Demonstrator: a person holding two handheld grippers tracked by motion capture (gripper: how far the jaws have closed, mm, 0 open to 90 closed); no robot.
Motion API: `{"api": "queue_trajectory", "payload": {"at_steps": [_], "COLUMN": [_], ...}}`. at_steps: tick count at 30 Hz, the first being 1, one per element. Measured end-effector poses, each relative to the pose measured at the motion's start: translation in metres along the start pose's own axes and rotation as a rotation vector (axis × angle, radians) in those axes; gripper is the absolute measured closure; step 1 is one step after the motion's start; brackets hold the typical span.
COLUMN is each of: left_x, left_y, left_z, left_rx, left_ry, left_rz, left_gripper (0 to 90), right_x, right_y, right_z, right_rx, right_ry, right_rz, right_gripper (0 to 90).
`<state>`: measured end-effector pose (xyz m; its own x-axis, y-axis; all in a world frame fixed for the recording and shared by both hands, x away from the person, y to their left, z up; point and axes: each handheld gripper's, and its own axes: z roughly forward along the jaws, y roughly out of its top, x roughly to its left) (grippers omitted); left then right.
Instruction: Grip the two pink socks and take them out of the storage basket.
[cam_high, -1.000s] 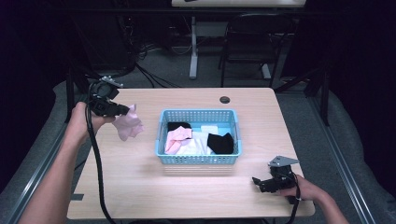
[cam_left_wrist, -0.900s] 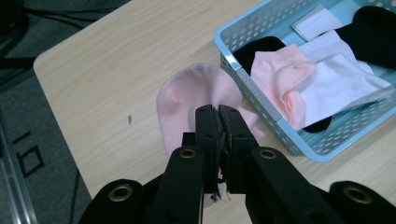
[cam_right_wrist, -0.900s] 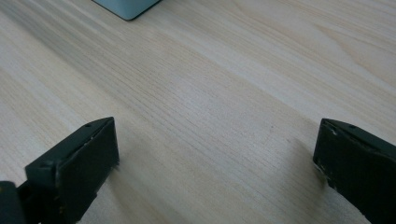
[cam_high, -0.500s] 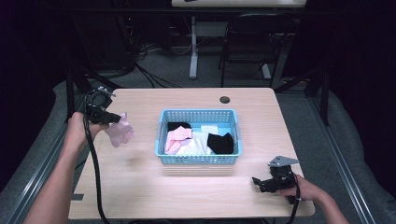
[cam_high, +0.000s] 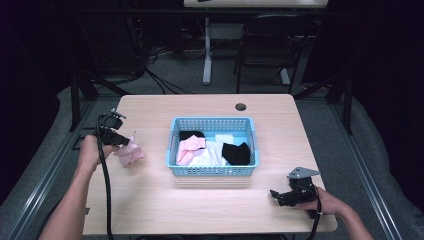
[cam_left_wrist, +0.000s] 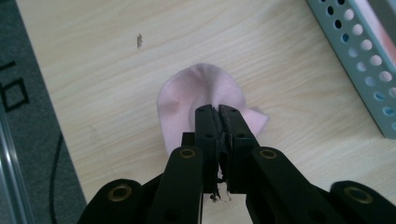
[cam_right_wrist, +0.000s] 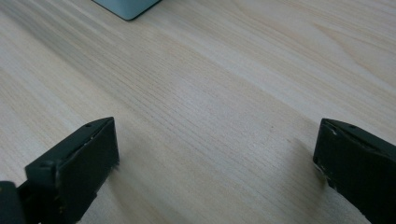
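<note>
- Left of the basket (cam_high: 213, 170), I have the pink sock (cam_high: 131, 154) pinched in my left gripper (cam_high: 124, 142), its jaws clamped tight on the cloth.
- It hangs below the jaws, its toe end on or just above the table (cam_high: 200, 205).
- My right gripper (cam_high: 278, 195) rests well apart, jaws wide, holding nothing.

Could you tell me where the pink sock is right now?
In the high view the pink sock is clamped in the left gripper at the table's left side, left of the blue basket.
</note>
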<state>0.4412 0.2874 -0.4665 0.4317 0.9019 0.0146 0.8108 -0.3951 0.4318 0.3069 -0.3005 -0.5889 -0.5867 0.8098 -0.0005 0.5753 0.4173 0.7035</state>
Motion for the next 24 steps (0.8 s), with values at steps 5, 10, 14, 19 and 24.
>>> {"api": "queue_trajectory", "payload": {"at_steps": [5,10,14,19,24], "left_x": [0.002,0.004,0.008,0.007,0.007], "left_y": [-0.006,-0.012,-0.018,-0.024,-0.033], "left_z": [0.016,0.031,0.041,0.049,0.058], "left_rx": [0.019,0.043,0.055,0.082,0.084], "left_ry": [0.002,0.006,-0.009,0.006,0.008], "left_rz": [-0.02,-0.033,-0.065,-0.065,-0.082], "left_gripper": [85.7,85.0,77.3,72.9,70.9], "right_x": [0.0,0.0,0.0,0.0,0.0], "right_y": [0.0,0.0,0.0,0.0,0.0], "right_z": [0.0,0.0,0.0,0.0,0.0], "right_rx": [-0.002,-0.004,-0.002,-0.002,0.0], "right_ry": [-0.001,-0.001,0.0,-0.001,-0.001], "right_rz": [0.0,0.0,-0.001,-0.002,0.0], "right_gripper": [0.0,0.0,0.0,0.0,0.0]}}
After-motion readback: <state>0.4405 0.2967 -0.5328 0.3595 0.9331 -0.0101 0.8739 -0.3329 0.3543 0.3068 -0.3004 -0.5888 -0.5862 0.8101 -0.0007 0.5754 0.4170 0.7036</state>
